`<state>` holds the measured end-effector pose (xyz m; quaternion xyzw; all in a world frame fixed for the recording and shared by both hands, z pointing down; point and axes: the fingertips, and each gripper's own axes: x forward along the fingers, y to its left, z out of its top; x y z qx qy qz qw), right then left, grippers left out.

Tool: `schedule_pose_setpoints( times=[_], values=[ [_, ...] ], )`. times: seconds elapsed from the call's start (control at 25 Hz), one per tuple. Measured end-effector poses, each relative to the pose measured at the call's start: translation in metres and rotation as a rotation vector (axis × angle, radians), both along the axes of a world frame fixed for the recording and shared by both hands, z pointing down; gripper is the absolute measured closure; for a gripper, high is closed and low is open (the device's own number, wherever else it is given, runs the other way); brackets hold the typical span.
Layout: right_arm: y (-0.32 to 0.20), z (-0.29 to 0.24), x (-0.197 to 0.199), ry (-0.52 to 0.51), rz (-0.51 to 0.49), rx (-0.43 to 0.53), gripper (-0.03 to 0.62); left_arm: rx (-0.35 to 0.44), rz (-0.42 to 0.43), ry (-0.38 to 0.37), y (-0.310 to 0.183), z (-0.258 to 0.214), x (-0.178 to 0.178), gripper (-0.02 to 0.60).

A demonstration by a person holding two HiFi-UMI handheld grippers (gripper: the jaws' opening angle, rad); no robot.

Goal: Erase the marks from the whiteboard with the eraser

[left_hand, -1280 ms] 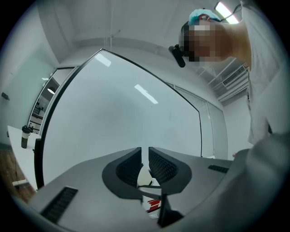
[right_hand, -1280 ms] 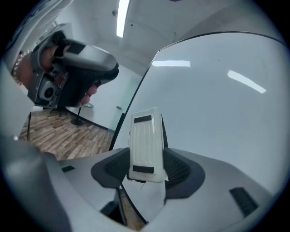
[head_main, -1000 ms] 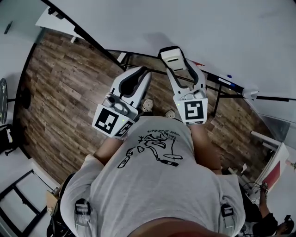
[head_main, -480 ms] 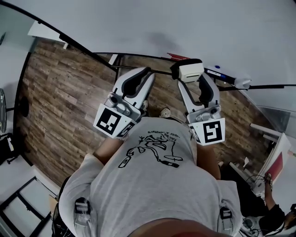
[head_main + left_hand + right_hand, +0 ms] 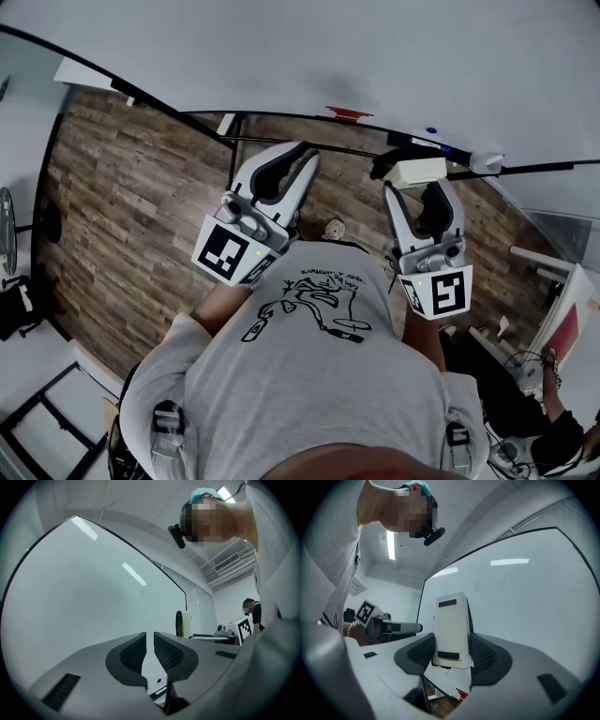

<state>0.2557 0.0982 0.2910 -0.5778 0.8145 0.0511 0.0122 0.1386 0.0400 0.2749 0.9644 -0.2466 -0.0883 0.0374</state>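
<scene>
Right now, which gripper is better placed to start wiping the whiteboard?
The right gripper: its jaws are shut on the eraser, close to the whiteboard. The left gripper holds nothing, its jaws nearly together.

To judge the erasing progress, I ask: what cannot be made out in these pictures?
Red marks: right gripper view, mostly behind the right gripper; head view, too small.
Eraser wiping face: right gripper view, turned away from the camera.
Whiteboard: head view, upper part cut off by the edge.
</scene>
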Motion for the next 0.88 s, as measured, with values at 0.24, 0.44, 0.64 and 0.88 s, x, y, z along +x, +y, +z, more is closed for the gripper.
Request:
schedule_pose_setpoints(
  times=[0.24,0.44,0.64,0.88],
  values=[
    [0.0039,-0.0031,0.0065,-0.024,0.002,0.006,0.355,-0.001,0.011,-0.006,0.0046,-0.0005,0.0062,0.520],
    [0.0028,-0.0043,0.0052,-0.017,-0.008,0.011,0.355,0.005,0.010,-0.013,0.0038,-0.0006,0.0054,0.520],
    [-0.0007,-0.0059,0.0024,-0.014,-0.020,0.013,0.355,0.012,0.006,-0.018,0.0004,-0.0031,0.0026,0.520],
    [-0.0025,-0.0091,0.0011,-0.007,-0.036,0.014,0.355,0.017,0.002,-0.018,-0.0015,-0.0059,0.0031,0.520]
  ],
)
